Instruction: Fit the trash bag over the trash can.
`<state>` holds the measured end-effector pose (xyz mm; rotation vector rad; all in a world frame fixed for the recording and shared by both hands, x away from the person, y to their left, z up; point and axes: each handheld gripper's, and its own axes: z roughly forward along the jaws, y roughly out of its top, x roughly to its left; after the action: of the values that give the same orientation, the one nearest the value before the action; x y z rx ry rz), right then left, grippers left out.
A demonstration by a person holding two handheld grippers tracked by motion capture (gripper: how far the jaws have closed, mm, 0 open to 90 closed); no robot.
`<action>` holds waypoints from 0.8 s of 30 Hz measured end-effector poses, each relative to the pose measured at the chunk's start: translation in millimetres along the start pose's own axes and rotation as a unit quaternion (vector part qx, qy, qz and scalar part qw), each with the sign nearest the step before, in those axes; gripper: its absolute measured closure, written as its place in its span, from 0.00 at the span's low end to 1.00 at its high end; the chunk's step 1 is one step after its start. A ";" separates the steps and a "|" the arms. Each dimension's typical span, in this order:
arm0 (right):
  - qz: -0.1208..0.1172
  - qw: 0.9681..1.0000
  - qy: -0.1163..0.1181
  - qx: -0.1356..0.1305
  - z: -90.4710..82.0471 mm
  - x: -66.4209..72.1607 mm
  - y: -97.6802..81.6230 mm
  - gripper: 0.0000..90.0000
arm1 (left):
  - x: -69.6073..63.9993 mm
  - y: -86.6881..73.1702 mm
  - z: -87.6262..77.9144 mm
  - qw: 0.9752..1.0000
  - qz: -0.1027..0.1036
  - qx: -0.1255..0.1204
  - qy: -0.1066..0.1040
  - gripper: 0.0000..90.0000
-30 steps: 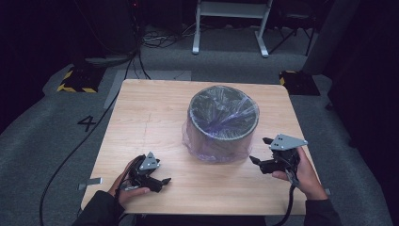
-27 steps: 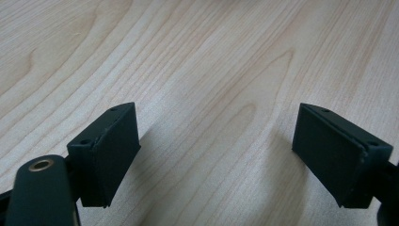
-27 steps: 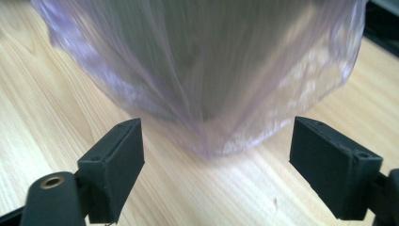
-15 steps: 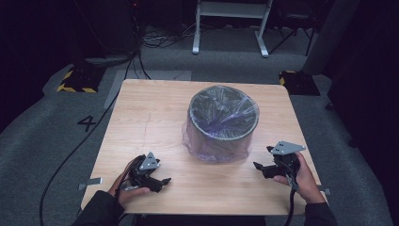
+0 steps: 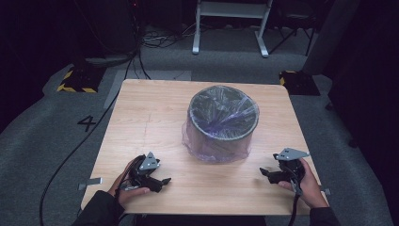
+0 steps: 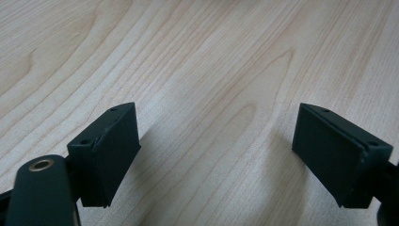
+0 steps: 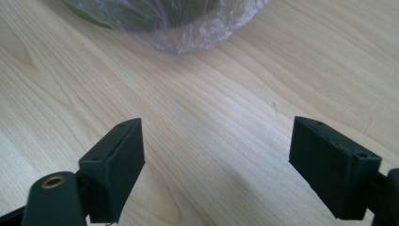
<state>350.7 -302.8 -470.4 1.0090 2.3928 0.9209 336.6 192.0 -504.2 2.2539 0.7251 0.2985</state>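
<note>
My right gripper has been drawing back from the bin toward the near right corner of the table over the last second, while my left gripper is staying where it was near the front left edge. I am seeing both pairs of jaws standing wide apart, holding nothing, with bare wood grain between them in each gripper view. The left gripper is resting low over the table, touching no object. The right gripper is pointing toward the foot of the bin, which is lying near but clear of its jaws. From the high view, the bin is standing upright at the middle of the table, a dark round container lined and wrapped with a thin clear bag whose loose plastic is pooling around its base. The table is sitting on grey carpet marked with a 4, with cables trailing across the floor and a white stand in the dark room behind.
</note>
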 end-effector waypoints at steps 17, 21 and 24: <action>0.048 0.999 0.002 0.004 2.9 -7.1 -36.5 0.19 | 0.1 0.0 0.0 1.000 0.000 0.000 0.000 0.17; 0.064 0.998 -0.001 -0.022 1.5 -9.2 -45.6 0.19 | 0.1 0.0 0.0 1.000 0.000 0.000 -0.001 0.16; 0.071 0.997 -0.010 -0.028 0.5 -9.4 -48.3 0.19 | -0.1 0.2 0.3 1.000 -0.001 0.000 0.000 0.16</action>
<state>333.8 -335.0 -503.6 1.1746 2.2893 1.0148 336.7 191.7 -504.3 2.2530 0.7270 0.2968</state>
